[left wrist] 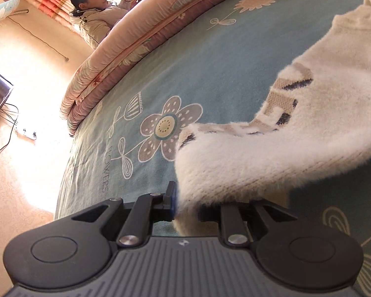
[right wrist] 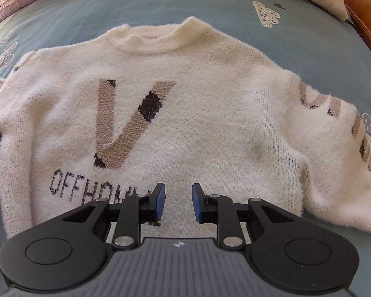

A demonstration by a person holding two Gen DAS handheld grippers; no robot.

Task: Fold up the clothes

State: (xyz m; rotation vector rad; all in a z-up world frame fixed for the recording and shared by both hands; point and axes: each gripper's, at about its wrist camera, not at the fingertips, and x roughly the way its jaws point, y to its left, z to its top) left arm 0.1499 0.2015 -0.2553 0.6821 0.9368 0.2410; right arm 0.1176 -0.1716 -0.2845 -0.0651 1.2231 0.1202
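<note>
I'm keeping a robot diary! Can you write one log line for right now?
task: fold clothes | left gripper: lifting sweater sleeve | right gripper: open over sweater | sweater: flat on bed

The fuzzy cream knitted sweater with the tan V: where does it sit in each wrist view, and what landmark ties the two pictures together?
Left wrist: the fuzzy cream knitted sweater fills the right side, its sleeve running down between the left gripper fingers.
Right wrist: it lies flat across the centre, collar at top, beyond the open right gripper.
Shared landmark: the teal flower-print bedspread.
</note>
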